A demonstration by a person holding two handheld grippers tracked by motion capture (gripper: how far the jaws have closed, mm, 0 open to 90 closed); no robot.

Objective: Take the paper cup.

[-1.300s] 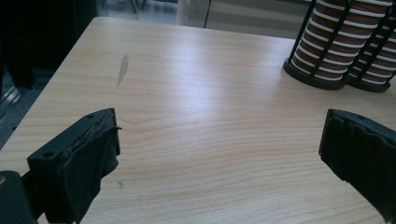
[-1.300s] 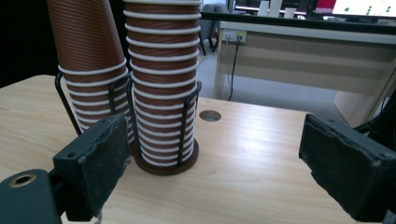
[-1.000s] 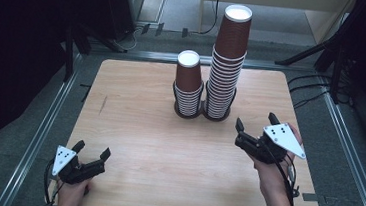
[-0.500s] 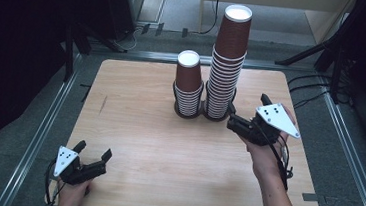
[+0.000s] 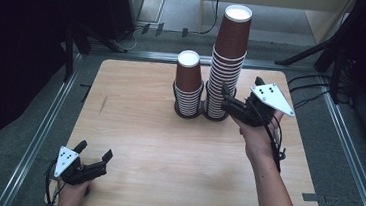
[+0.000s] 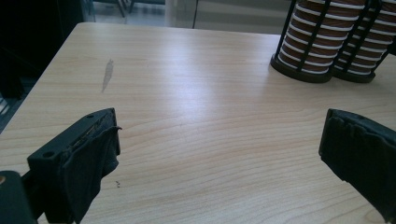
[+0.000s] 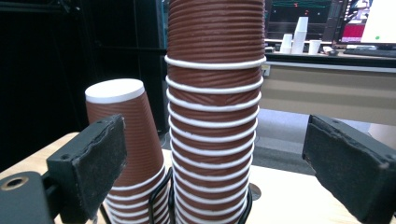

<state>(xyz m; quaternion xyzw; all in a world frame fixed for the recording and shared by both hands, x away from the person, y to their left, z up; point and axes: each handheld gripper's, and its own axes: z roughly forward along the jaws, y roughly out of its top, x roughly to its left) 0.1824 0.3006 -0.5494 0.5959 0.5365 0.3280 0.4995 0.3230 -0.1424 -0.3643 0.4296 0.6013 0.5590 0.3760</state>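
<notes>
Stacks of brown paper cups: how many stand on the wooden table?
2. The short stack of brown ribbed paper cups stands at the table's far middle; the tall stack of brown ribbed paper cups stands just right of it, before the open right gripper.

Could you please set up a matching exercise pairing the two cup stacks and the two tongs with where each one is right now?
Things:
1. tall cup stack
2. short cup stack
3. left tongs
4. right tongs

Places:
A. near corner of the table, open
B. left wire holder
C. open beside the tall stack
D. right wire holder

Pairs: 1-D, 2-B, 3-A, 4-C
</notes>
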